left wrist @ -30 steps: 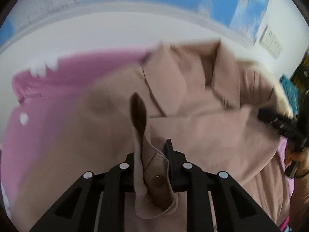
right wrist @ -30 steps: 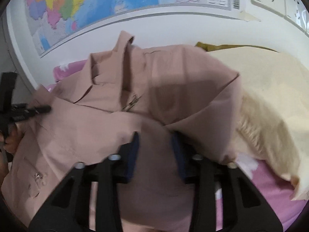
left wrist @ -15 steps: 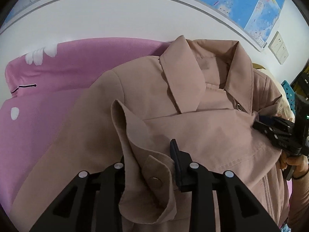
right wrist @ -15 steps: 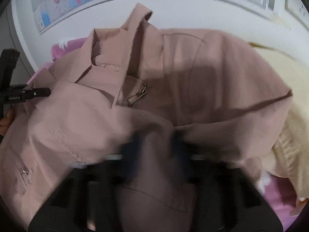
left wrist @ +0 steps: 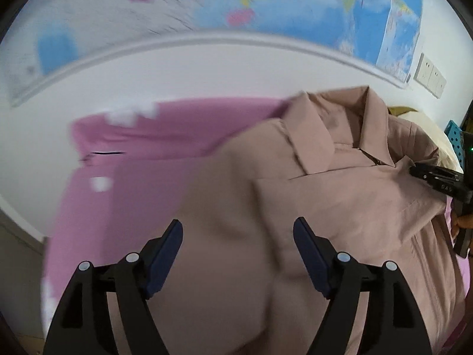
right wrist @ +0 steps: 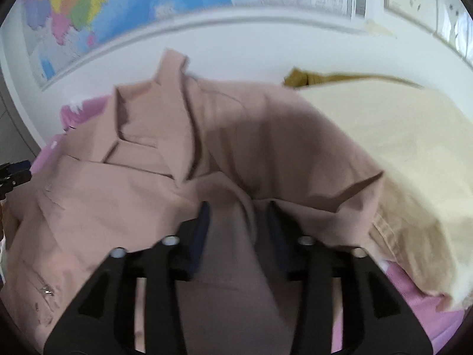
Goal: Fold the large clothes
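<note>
Left tongs (left wrist: 238,230): jaws stand wide apart, having just been opening. Nothing pinched; the blue pads (left wrist: 165,254) are clear of the cloth, which lies below and between them. The view is motion-blurred.

Right tongs (right wrist: 239,210): jaws partly parted, having just been opening. A fold of cloth runs between them and covers their tips. Whether the pads press on that fold cannot be told; the near cloth is smeared.

The cloth is a dusty-pink collared jacket of woven fabric (left wrist: 340,195), spread front-up. Its collar (right wrist: 165,103) points toward the wall and its body runs back toward both tongs. Lapels are open. A small metal fitting (right wrist: 46,290) shows on its left part in the right wrist view.

The jacket lies on a pink bed sheet with white patches (left wrist: 124,153); the sheet shows bare to the jacket's left in the left wrist view.

In the left wrist view the right tongs' black body enters from the right edge, touching the jacket's edge, with a hand (left wrist: 462,222) behind it. In the right wrist view the left tongs' tip shows at the far left edge.

A cream-coloured folded garment (right wrist: 393,148) lies just beside the jacket on the right, and the jacket's edge overlaps it. A bit of mustard-brown cloth (right wrist: 298,77) pokes out behind it.

A white wall rises behind, with a large coloured map (right wrist: 118,3) above and white wall sockets (left wrist: 428,72) to the right.
</note>
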Available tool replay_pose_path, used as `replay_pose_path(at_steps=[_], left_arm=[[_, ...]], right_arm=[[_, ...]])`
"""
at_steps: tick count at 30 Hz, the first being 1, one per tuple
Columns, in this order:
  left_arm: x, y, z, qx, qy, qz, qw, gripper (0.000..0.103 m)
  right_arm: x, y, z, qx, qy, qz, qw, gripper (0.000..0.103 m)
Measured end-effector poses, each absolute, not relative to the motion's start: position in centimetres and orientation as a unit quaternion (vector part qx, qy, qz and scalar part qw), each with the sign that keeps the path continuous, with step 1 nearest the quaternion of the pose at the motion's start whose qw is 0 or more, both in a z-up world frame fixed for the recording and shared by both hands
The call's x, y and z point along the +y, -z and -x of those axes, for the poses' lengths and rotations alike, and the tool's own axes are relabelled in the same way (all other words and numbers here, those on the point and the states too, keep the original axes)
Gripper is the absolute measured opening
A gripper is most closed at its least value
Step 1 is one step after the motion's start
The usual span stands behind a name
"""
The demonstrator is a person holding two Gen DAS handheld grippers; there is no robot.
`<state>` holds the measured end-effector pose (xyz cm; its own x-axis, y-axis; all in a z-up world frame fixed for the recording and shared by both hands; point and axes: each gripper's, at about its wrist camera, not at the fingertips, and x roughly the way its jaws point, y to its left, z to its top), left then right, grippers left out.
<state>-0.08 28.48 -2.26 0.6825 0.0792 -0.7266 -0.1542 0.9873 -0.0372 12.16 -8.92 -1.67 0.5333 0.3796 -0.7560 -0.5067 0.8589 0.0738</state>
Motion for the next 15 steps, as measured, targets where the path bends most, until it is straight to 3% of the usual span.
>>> replay_pose_path(at_steps=[3,6,13,14,15], left_arm=[[30.5,1.4,4.0,0.38,-0.102,0.042,0.919,0.08],[32.2,2.1,7.8,0.382,-0.134,0.052,0.913,0.083],[33.4,7.8,12.4,0.444,-0.095,0.122,0.883,0.085],[33.3,8.4,12.7,0.445,-0.092,0.125,0.882,0.084],[33.1,8.4,13.0,0.434,-0.096,0.113,0.889,0.073]], right_arm=[[-8.2,0.0,-10.0,0.387,-0.276,0.08,0.876,0.056],[-6.5,-1.0,-7.6,0.382,-0.33,0.077,0.86,0.058],[0.1,-0.4,-2.1,0.4,-0.467,0.099,0.783,0.067],[1.3,-0.2,-1.4,0.4,-0.479,0.106,0.774,0.068],[2.1,-0.2,-0.7,0.402,-0.494,0.112,0.763,0.068]])
